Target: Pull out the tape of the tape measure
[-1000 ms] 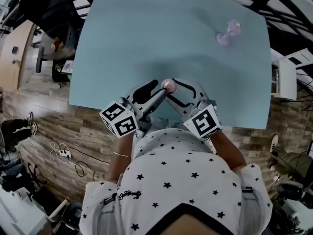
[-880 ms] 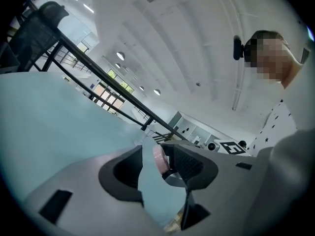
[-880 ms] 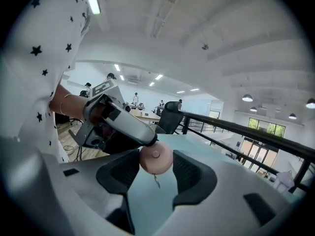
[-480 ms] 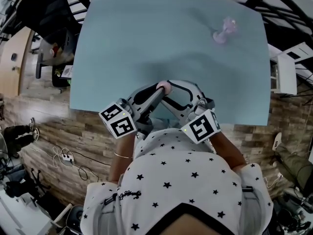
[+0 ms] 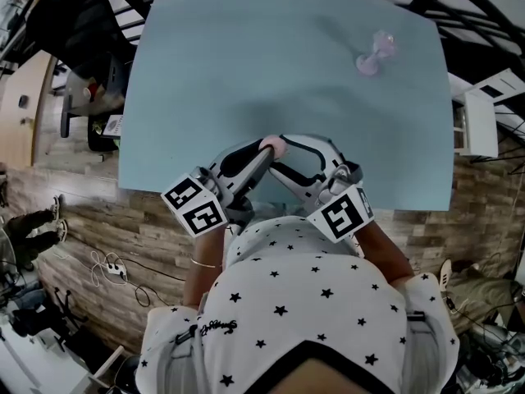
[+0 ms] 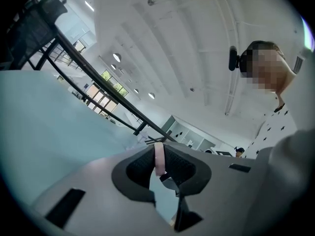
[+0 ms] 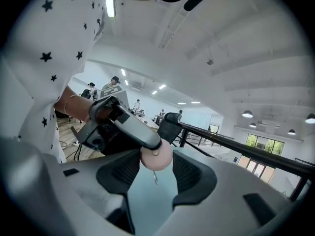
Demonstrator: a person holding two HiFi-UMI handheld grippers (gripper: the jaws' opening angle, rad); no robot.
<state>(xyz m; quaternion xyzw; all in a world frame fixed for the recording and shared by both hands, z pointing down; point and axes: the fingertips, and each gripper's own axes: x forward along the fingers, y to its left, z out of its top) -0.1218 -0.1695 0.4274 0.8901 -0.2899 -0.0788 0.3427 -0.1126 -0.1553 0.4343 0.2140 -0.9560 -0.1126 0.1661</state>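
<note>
A small round pink tape measure (image 5: 276, 144) hangs above the near edge of the pale blue table (image 5: 246, 56). My right gripper (image 5: 287, 143) is shut on its body (image 7: 156, 156), one pad at each side, and a small metal hook (image 7: 155, 178) dangles below it. My left gripper (image 5: 265, 148) comes in from the left, its tips (image 7: 147, 144) at the body's upper left rim. Its jaws have just been closing. In the left gripper view they (image 6: 160, 162) pinch a thin pink strip (image 6: 159, 157) at that rim.
A pink dumbbell-shaped object (image 5: 376, 52) lies at the table's far right. An office chair (image 5: 90, 39) stands off the left edge and a white cabinet (image 5: 480, 125) off the right. A power strip with cables (image 5: 107, 261) lies on the wooden floor.
The left gripper's jaws have drawn together onto the thin pink strip. Both grippers and the tape measure have stayed almost in place near the table's front edge.
</note>
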